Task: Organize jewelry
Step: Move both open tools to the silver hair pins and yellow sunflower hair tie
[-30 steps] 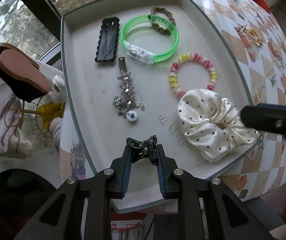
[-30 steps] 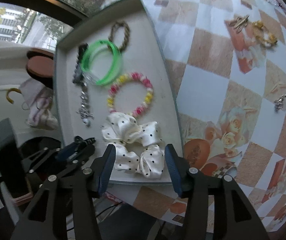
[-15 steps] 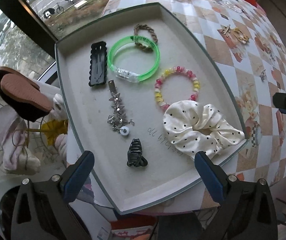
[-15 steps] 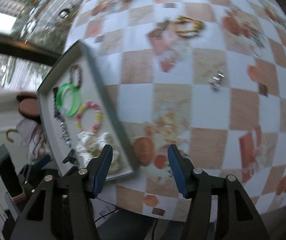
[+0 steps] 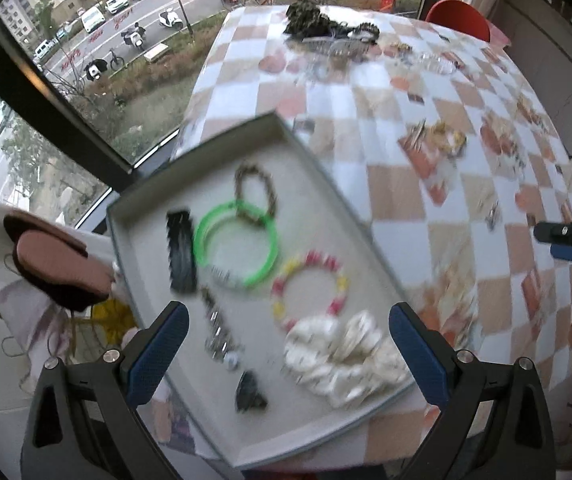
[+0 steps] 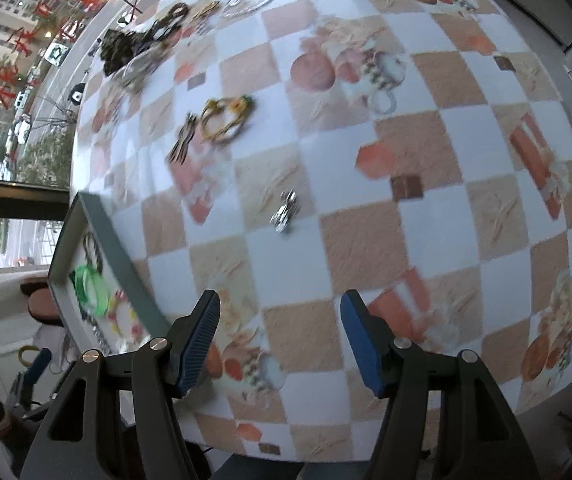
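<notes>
Both grippers empty, the tray's jewelry lying loose below.

Left gripper (image 5: 286, 344) I hold spread wide above the tray (image 5: 337, 184), touching nothing; the black claw clip (image 5: 249, 393) lies just beside the white scrunchie (image 5: 341, 356). Right gripper (image 6: 280, 338), jaws opening, hovers empty over the checkered tablecloth (image 6: 365, 240) (blur hides the silver charm (image 6: 284, 212)'s shape).

Both wrist views look steeply down from close above, the left one over the tray (image 5: 327, 182) at centre frame, the right one over the checked tablecloth (image 6: 365, 240), sharing that tray at its lower left.
</notes>
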### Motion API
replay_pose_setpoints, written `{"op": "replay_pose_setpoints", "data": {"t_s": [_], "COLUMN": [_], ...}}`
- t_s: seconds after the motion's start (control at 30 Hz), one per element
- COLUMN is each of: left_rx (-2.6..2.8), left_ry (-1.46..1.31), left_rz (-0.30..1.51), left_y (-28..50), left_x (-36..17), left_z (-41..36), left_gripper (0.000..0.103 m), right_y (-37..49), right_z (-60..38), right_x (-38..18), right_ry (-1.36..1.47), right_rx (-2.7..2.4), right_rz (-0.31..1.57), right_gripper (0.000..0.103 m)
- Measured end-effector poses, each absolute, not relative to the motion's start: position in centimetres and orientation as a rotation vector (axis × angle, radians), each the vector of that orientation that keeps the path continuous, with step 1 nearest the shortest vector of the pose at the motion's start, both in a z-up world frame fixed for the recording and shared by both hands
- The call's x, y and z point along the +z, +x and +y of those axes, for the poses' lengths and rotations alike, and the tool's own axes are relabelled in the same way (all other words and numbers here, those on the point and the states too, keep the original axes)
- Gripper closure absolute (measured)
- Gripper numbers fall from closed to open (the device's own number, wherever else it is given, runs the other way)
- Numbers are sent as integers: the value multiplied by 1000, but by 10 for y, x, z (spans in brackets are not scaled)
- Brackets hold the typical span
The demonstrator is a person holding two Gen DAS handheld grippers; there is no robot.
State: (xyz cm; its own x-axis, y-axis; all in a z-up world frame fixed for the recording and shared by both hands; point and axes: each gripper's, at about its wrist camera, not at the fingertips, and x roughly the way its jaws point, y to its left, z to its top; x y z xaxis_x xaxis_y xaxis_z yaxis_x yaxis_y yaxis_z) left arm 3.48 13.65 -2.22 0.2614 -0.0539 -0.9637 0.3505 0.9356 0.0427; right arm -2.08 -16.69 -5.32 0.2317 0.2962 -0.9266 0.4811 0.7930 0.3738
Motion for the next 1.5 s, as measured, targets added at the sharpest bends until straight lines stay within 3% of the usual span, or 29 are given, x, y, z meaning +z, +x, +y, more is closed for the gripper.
{"op": "replay_pose_setpoints", "data": {"t_s": [0.5,0.93,1.1,1.2,1.37,1.4,1.43,1.5], "left_rx": [-295,-247,-268,-303,-379,-389,-399,-421], "left_ry": [360,405,408,402,407,408,406,386], "left_rz": [1268,1321,1323,1320,1313,1317,1323,1334], "left_y": [111,152,157,158,160,162,163,166], "left_x": [-45,-98,-107,-110,-120,-122,-125,-128], "left_z": [16,-17,-21,-28,-48,-51,-55,-59], "left_gripper": [0,1,1,1,1,3,13,17], "right_y": [83,141,147,144,139,136,134,130], "right_z": [-195,-171,-157,-156,-170,-176,-182,-190], "right_x": [-63,-93,-96,-95,-92,-93,-92,-91], "right_ry": [508,318,169,79,98,114,132,161], "right_rx": [-8,101,92,70,67,61,59,58], "right_rz": [1376,1385,1367,1348,1336,1335,1333,1329], "right_gripper": [37,43,55,77,78,78,78,78]}}
